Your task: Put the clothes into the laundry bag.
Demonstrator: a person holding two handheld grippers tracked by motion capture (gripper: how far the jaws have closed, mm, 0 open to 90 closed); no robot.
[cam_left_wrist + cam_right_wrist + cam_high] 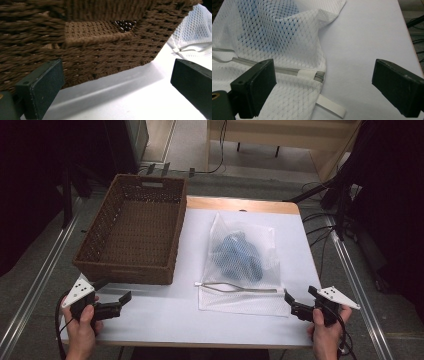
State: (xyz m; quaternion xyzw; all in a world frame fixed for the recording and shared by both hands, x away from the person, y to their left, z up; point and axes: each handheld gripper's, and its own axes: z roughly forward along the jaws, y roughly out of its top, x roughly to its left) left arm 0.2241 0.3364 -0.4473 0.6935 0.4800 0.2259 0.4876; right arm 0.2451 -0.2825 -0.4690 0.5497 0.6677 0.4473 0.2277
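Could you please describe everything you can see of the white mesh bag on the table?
The white mesh bag lies flat on the white table, to the right of the brown wicker basket and apart from it. It is fine netting, see-through, with a bundled blue cloth inside. A zipper runs across its near end, and a white strap sticks out at the corner. The right tool is open beside that corner.

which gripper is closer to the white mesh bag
The right gripper: its open jaws sit at the corner of the white mesh laundry bag. The left gripper is by the brown wicker basket.
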